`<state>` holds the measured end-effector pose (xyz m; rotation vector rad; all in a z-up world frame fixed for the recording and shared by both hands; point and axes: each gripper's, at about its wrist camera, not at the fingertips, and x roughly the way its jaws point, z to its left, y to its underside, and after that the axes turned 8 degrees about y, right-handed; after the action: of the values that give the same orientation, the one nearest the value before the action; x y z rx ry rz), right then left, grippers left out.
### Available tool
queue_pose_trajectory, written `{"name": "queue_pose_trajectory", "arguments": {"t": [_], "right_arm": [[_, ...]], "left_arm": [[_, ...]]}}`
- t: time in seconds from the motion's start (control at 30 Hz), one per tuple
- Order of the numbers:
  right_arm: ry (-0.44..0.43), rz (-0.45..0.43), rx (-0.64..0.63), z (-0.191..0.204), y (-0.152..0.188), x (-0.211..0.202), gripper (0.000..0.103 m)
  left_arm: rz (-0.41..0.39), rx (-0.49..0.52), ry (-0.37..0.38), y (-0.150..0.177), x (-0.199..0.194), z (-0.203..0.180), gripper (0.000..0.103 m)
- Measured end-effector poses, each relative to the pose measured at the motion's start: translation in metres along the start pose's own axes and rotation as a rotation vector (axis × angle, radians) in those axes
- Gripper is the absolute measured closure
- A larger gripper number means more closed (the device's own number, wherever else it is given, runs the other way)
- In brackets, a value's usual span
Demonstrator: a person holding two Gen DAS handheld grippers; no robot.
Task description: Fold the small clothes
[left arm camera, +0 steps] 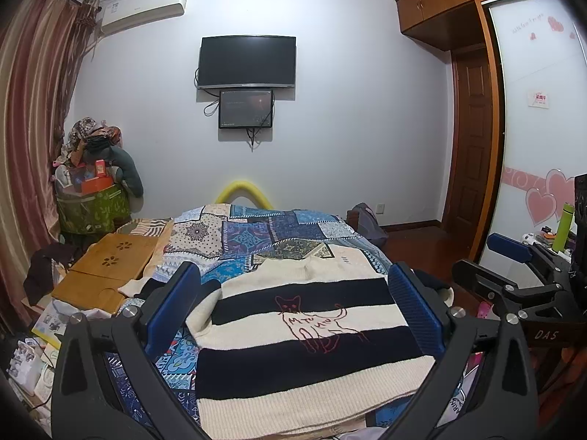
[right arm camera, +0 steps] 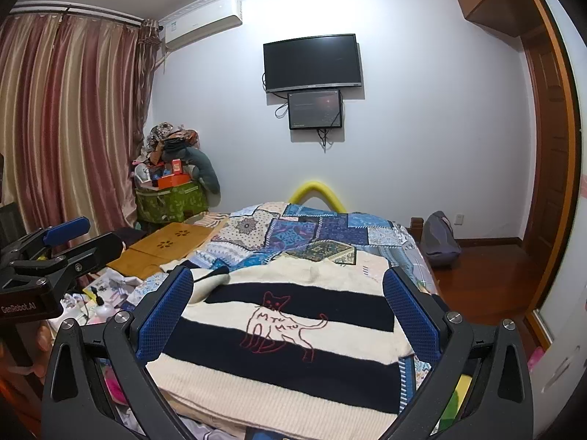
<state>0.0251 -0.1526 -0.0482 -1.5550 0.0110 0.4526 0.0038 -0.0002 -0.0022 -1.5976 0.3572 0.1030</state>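
Note:
A cream and navy striped knit sweater (left arm camera: 304, 333) with a red cat outline lies flat on the patchwork bedspread, also in the right wrist view (right arm camera: 293, 337). One sleeve is folded across at its far left (right arm camera: 205, 282). My left gripper (left arm camera: 293, 286) is open and empty, hovering above the sweater with its blue pads wide apart. My right gripper (right arm camera: 288, 286) is open and empty too, above the same sweater. Each gripper shows in the other's view: the right one at the right edge (left arm camera: 513, 256), the left one at the left edge (right arm camera: 62, 238).
The blue patchwork bedspread (left arm camera: 264, 234) covers the bed. A wooden lap tray (left arm camera: 106, 267) lies at the bed's left side, with clutter on the floor below it. A green bag piled with things (left arm camera: 91, 201) stands in the far left corner. A wardrobe and door stand on the right.

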Motion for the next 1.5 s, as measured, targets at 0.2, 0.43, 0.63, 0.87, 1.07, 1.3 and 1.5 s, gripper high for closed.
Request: {"name": "queue_pose_trajectory", "arguments": {"t": [0.2, 0.43, 0.63, 0.87, 1.07, 1.3, 1.5], "right_arm": [[0.004, -0.003, -0.005, 0.0029, -0.0007, -0.0010, 0.000], [0.006, -0.003, -0.007, 0.0030, -0.0013, -0.0008, 0.000], [0.009, -0.006, -0.003, 0.0031, -0.0019, -0.0011, 0.000], [0.012, -0.008, -0.005, 0.0030, -0.0015, -0.0010, 0.000], [0.013, -0.009, -0.005, 0.0021, -0.0022, -0.0005, 0.000], [0.013, -0.010, -0.006, 0.0017, -0.0030, 0.0001, 0.000], [0.012, -0.009, -0.009, 0.0023, -0.0028, -0.0008, 0.000]], "left_arm": [[0.001, -0.010, 0.005, -0.0027, 0.0008, 0.0016, 0.000], [0.002, -0.011, 0.002, -0.0020, 0.0026, 0.0027, 0.000], [0.002, -0.014, 0.001, -0.0022, 0.0047, 0.0038, 0.000], [0.001, -0.013, 0.003, -0.0018, 0.0044, 0.0045, 0.000], [0.000, -0.013, 0.004, -0.0018, 0.0046, 0.0043, 0.000], [-0.003, -0.010, 0.008, -0.0016, 0.0046, 0.0036, 0.000], [-0.003, -0.010, 0.008, -0.0012, 0.0051, 0.0029, 0.000]]}}
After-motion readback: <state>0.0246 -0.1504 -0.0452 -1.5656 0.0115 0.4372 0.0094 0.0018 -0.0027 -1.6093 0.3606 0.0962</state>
